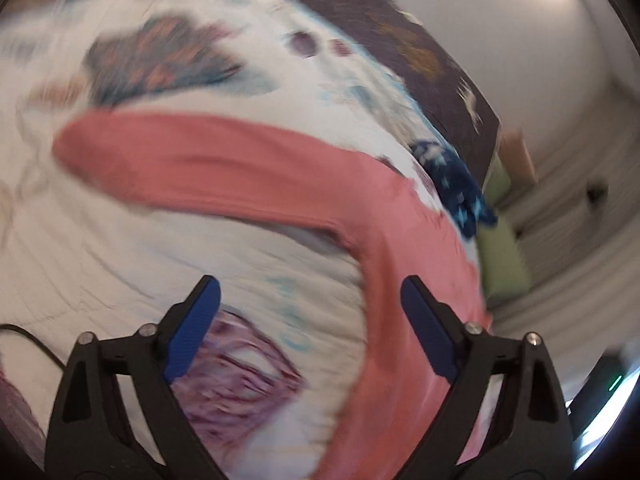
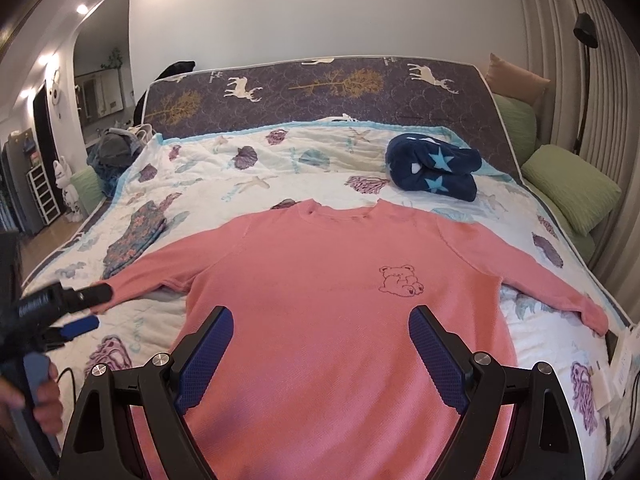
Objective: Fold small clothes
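Step in hand: we are judging this the start of the fold; the pink sweater [image 2: 340,280] is lying flat, front up, on the quilt [image 2: 280,172], both sleeves spread out to the sides.
Left gripper [image 2: 90,308]: we are seeing its jaws standing wide apart at the cuff of the sleeve [image 2: 160,268] on that side, one finger [image 2: 94,294] over the cuff; whether it is touching the cloth we cannot tell. Its own view is blurred.
Right gripper [image 2: 322,354]: we are holding it over the lower body of the sweater, jaws wide, nothing between them.
Next move: we are thinking the cuff needs pinching and the sleeve carrying across the chest, low and flat, so the body is not dragging along.
Risk: we are expecting the soft knit to bunch if only one layer is caught.
Containers: we are seeing none; a rolled blue star blanket [image 2: 434,172] and a floral garment [image 2: 136,236] are lying loose on the quilt.
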{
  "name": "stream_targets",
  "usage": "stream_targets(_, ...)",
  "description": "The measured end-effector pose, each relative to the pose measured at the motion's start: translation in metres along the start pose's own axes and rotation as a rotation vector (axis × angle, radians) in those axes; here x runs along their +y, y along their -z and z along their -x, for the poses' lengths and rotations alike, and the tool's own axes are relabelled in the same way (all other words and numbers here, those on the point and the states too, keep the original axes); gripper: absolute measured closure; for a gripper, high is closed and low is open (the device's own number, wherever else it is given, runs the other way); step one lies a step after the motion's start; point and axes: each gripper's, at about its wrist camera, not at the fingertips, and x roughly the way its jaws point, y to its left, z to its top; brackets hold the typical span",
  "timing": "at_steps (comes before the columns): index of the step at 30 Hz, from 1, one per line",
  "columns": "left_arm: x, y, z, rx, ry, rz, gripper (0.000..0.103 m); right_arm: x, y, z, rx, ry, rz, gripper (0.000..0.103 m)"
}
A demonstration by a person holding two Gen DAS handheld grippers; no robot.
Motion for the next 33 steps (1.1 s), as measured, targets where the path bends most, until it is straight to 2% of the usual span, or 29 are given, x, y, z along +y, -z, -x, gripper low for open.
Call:
stream_targets(2,0.027,-0.009,-0.009,0.034,0.031,0.110,0.028,0.000,-0.001,-0.005,0.006,-0.007,-0.004,0.012)
stream_targets(3,0.043,-0.012,-0.014,0.049,0.051,0.173,0.039,0.001,-0.001,-0.009,0.012,-0.015,-0.006,0.012)
stream_targets(5,0.071,-0.017,-0.016,0.048,0.118,0.298,0.046,0.003,-0.003,-0.016,0.033,-0.044,-0.008,0.012)
stream_targets(7,0.087,-0.022,-0.017,0.043,0.147,0.370,0.046,0.006,-0.007,-0.023,0.050,-0.074,-0.007,0.012)
stream_targets(11,0.102,-0.037,-0.024,0.012,0.100,0.432,0.045,0.022,-0.017,-0.038,0.069,-0.126,0.016,0.012)
stream_targets(13,0.111,-0.043,-0.027,-0.005,0.116,0.494,0.045,0.030,-0.019,-0.041,0.068,-0.147,0.026,0.012)
stream_targets(16,0.120,-0.055,-0.025,-0.063,0.080,0.535,0.048,0.039,-0.019,-0.045,0.064,-0.160,0.050,0.012)
stream_targets(17,0.121,-0.059,-0.024,-0.084,0.068,0.533,0.072,0.040,-0.019,-0.047,0.065,-0.156,0.056,0.012)
stream_targets(18,0.119,-0.061,-0.023,-0.095,0.055,0.527,0.100,0.040,-0.018,-0.048,0.066,-0.150,0.059,0.012)
stream_targets(21,0.096,-0.076,-0.012,-0.161,0.032,0.445,0.099,0.031,-0.017,-0.053,0.073,-0.137,0.039,0.012)
stream_targets(23,0.055,-0.090,-0.007,-0.212,0.013,0.310,0.099,0.022,-0.017,-0.058,0.082,-0.124,0.018,0.012)
stream_targets(24,0.024,-0.095,-0.010,-0.217,0.029,0.220,0.099,0.016,-0.017,-0.060,0.085,-0.115,0.008,0.012)
stream_targets(27,-0.054,-0.097,-0.029,-0.184,0.071,0.005,0.099,-0.004,-0.017,-0.061,0.081,-0.086,-0.035,0.012)
stream_targets(29,-0.113,-0.078,-0.048,-0.150,0.074,-0.193,0.099,-0.020,-0.019,-0.058,0.071,-0.060,-0.076,0.012)
stream_targets(31,-0.166,-0.043,-0.076,-0.079,0.077,-0.415,0.097,-0.043,-0.018,-0.054,0.061,-0.024,-0.129,0.012)
stream_targets(32,-0.184,-0.025,-0.089,-0.041,0.075,-0.497,0.084,-0.055,-0.018,-0.052,0.059,-0.003,-0.154,0.012)
stream_targets(33,-0.199,-0.004,-0.101,0.010,0.073,-0.588,0.066,-0.064,-0.018,-0.051,0.061,0.015,-0.174,0.012)
